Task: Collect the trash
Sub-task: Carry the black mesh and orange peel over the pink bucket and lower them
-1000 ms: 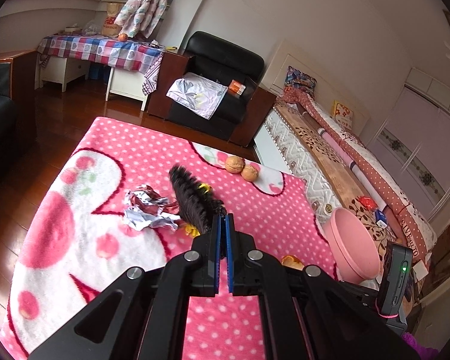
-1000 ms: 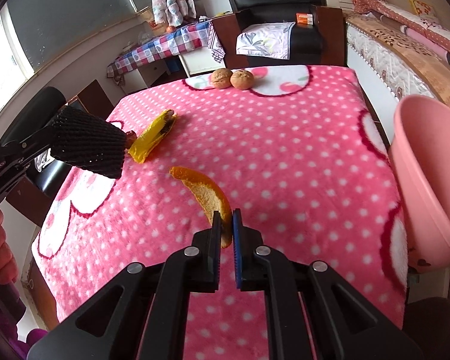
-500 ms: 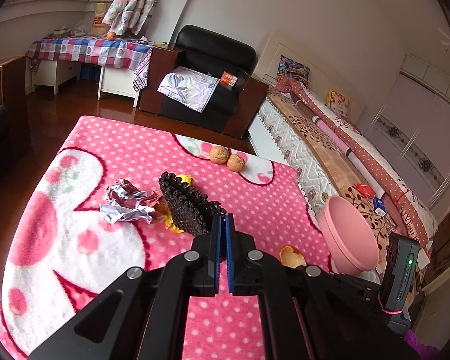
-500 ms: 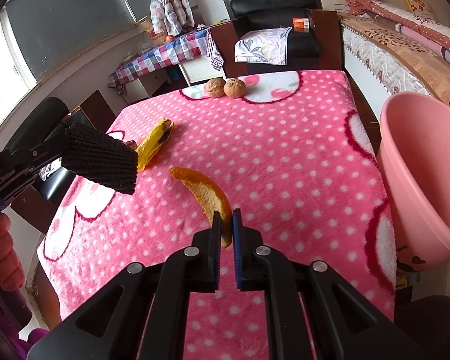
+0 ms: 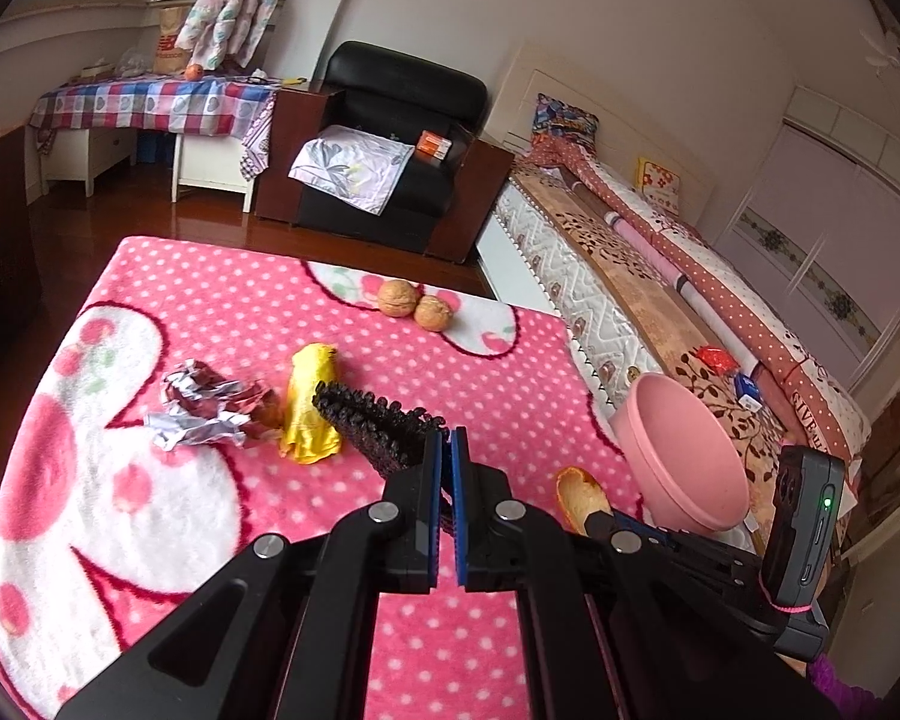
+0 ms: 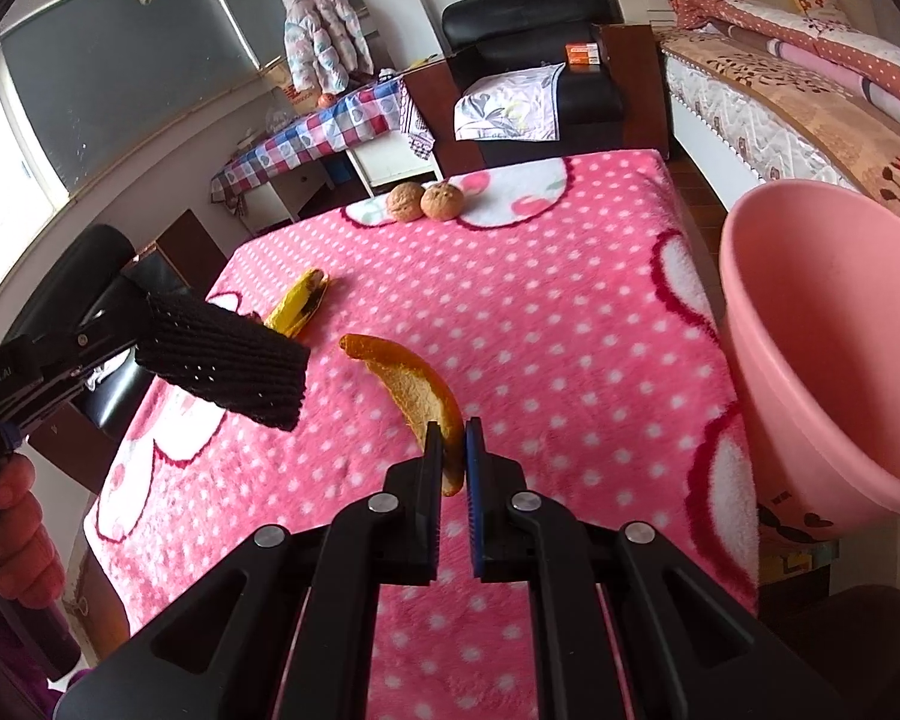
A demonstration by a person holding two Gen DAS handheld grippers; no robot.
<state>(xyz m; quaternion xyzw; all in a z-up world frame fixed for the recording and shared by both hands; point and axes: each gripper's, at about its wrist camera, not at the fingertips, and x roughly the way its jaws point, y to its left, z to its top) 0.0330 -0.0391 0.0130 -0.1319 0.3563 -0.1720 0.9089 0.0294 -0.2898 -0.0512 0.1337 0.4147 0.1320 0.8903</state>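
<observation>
My left gripper (image 5: 447, 444) is shut on a black foam net sleeve (image 5: 373, 421), held above the pink dotted blanket (image 5: 222, 312). From the right wrist view the sleeve (image 6: 222, 360) juts out of the left gripper at the left. My right gripper (image 6: 451, 429) is shut on an orange peel (image 6: 414, 387), lifted over the blanket. The pink bin (image 6: 822, 330) stands at the blanket's right edge, also seen as the pink bin (image 5: 684, 450) in the left wrist view. A yellow wrapper (image 5: 312, 402) and crumpled foil (image 5: 201, 405) lie on the blanket.
Two walnuts (image 5: 414, 303) sit near the blanket's far edge. Beyond are a black armchair (image 5: 390, 150), a checked-cloth table (image 5: 150, 102) and a bed (image 5: 690, 276) along the right. A hand (image 6: 15, 540) grips the left tool's handle.
Both grippers have shifted right toward the pink bin with their loads. The foil and the yellow wrapper now lie uncovered to the left of the sleeve.
</observation>
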